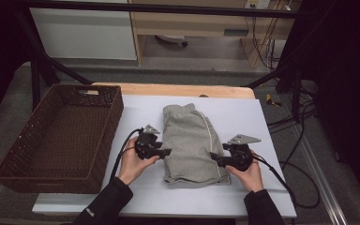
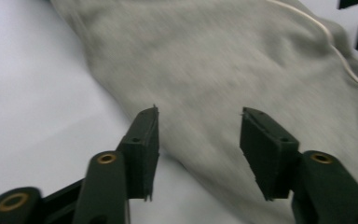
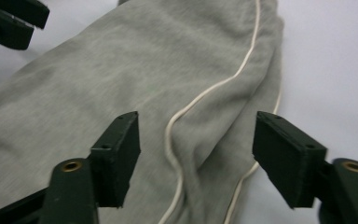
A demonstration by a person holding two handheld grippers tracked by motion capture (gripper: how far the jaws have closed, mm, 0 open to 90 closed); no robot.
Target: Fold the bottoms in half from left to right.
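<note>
Nearest to me, my 2 sleeved forearms enter from the bottom edge of the high view. My left hand (image 1: pixel 132 165) carries the left gripper (image 1: pixel 168 152), whose jaws stand apart with nothing pinched between them; their tips sit at the left edge of the folded grey shorts (image 1: pixel 193 145), over cloth and bare table. My right hand (image 1: pixel 248 174) carries the right gripper (image 1: pixel 213 157), its jaws also apart and unclamped, at the right edge of the shorts, where the white piping (image 3: pixel 205 91) runs between them in the right gripper view. The shorts lie flat in the middle of the white table (image 1: pixel 243 117), between the 2 grippers, hem toward me and waistband away. Farther left, a brown wicker basket (image 1: pixel 16 154) rests on the table's left edge, well apart from the shorts. Beyond the table stands a wooden cabinet (image 1: pixel 192 23).
</note>
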